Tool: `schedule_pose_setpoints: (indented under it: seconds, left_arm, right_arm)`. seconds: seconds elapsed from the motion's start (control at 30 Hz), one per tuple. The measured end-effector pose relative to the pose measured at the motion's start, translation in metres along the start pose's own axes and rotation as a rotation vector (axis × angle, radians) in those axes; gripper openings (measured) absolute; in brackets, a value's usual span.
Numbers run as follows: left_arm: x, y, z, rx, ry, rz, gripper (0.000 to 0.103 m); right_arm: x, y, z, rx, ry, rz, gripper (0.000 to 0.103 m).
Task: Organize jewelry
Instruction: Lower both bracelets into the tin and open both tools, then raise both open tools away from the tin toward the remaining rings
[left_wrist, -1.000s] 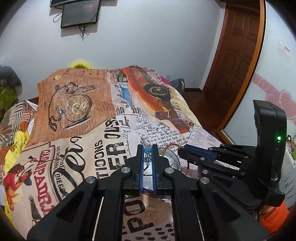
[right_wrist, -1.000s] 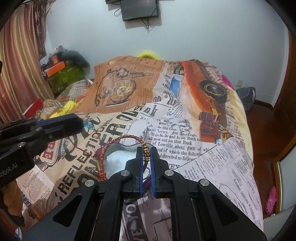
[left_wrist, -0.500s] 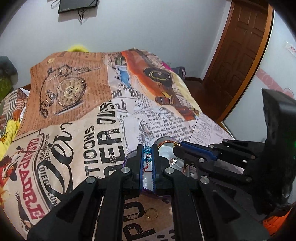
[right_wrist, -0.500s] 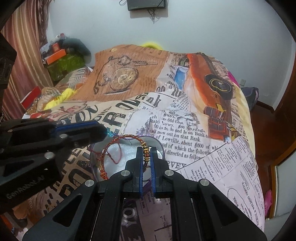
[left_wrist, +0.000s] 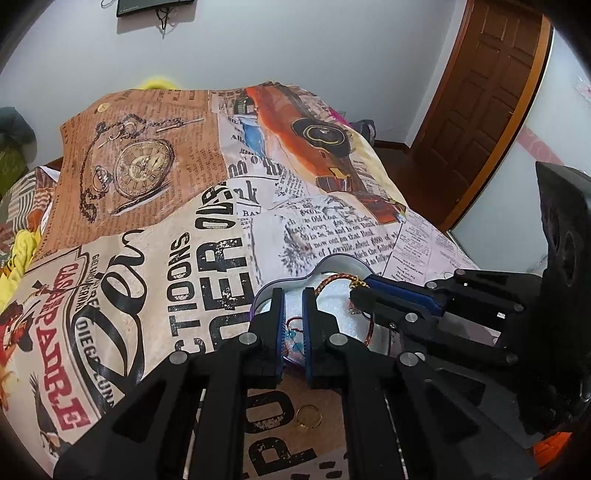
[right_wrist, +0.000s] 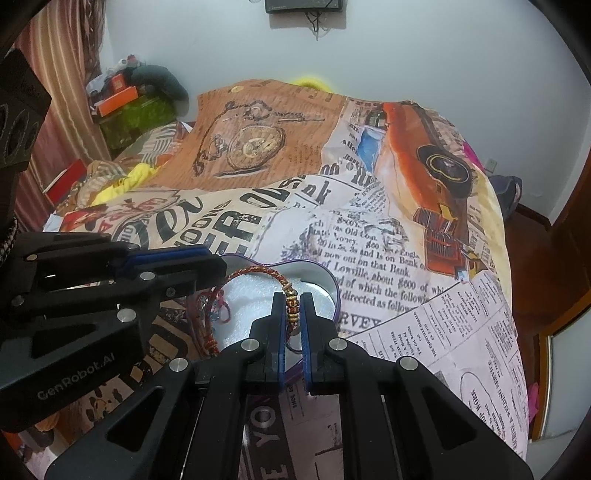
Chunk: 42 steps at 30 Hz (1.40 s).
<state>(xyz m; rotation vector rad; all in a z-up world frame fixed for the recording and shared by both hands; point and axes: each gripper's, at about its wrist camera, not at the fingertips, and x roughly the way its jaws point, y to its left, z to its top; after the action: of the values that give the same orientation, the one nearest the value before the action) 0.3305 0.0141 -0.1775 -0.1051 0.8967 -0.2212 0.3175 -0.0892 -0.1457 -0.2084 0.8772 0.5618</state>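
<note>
Over the heart-shaped metal tin with white lining (right_wrist: 325, 286) on the newspaper-print bedspread (left_wrist: 155, 273): right gripper (right_wrist: 293, 314) pinching the red-gold braided bracelet (right_wrist: 258, 272) at its beads; left gripper (left_wrist: 293, 325) parted narrowly around blue beads (left_wrist: 291, 334). Small gold ring (left_wrist: 309, 416) on bedspread nearby.

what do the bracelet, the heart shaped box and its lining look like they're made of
Bracelet: twisted red and gold cord by its braided texture, with shiny beads, probably metal, gripped between the right gripper fingers.
Heart shaped box: likely tin; its thin grey wall has a dull metallic sheen.
Lining: white, grainy and matte, seemingly foam.
</note>
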Motion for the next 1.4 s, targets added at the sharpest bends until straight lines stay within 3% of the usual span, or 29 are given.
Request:
schedule_pose_setpoints:
  seconds: [0.23, 0.43, 0.63, 0.77, 0.97, 1.4]
  left_arm:
    - [-0.009, -0.002, 0.000, 0.016, 0.001, -0.006, 0.006]
    - [-0.026, -0.001, 0.001, 0.021, -0.018, 0.000, 0.010]
    - [-0.047, -0.001, 0.001, 0.023, -0.043, 0.017, 0.011]
    - [-0.062, -0.001, -0.002, 0.024, -0.059, 0.031, 0.021]
    - [-0.084, 0.000, -0.011, 0.019, -0.071, 0.056, 0.022]
    - [-0.113, 0.009, -0.050, 0.007, -0.033, 0.103, 0.029]
  right_arm:
    - [-0.005, 0.001, 0.000, -0.001, 0.007, 0.002, 0.009]
    - [-0.018, 0.002, 0.000, 0.004, -0.021, -0.010, 0.032]
    - [-0.035, 0.006, 0.003, 0.004, -0.050, -0.020, 0.033]
    - [-0.047, 0.010, 0.004, 0.008, -0.066, -0.018, 0.033]
    - [-0.071, 0.018, -0.001, 0.008, -0.095, -0.015, 0.033]
    - [-0.100, 0.043, -0.025, -0.003, -0.099, 0.016, 0.033]
